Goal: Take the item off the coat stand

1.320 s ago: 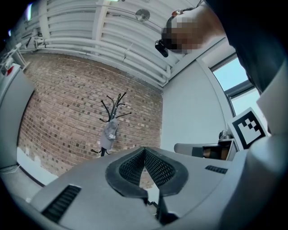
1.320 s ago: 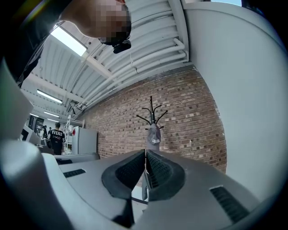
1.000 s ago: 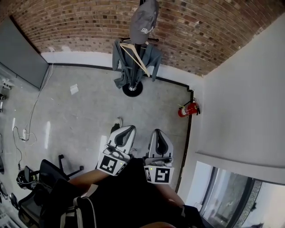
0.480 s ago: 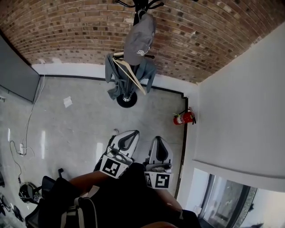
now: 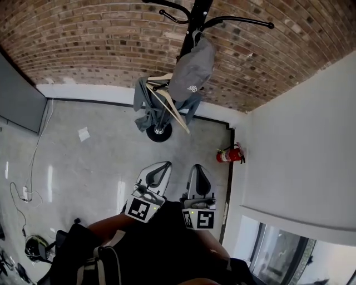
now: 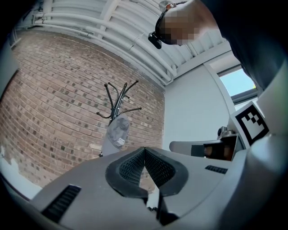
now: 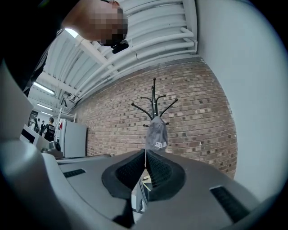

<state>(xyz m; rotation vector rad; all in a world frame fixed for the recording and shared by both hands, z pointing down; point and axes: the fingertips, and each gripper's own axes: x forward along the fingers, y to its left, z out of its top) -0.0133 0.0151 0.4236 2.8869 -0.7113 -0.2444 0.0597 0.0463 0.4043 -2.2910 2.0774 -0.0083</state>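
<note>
The left gripper (image 5: 164, 166) and right gripper (image 5: 198, 167) hang low, each pressed together on nothing, well apart from the grey cap (image 5: 193, 69) hooked on the coat stand (image 5: 197, 16) ahead, so this looks like the approach: next, one must reach up, spread and pinch the cap.

Bright, even light; sharp pics w/ heavy fisheye.
Floor (image 5: 100, 161) shows pale glare streaks; brick wall (image 5: 100, 50) bows twd edges; both gripper views vignette dark at corners, near foreground soft.
</note>
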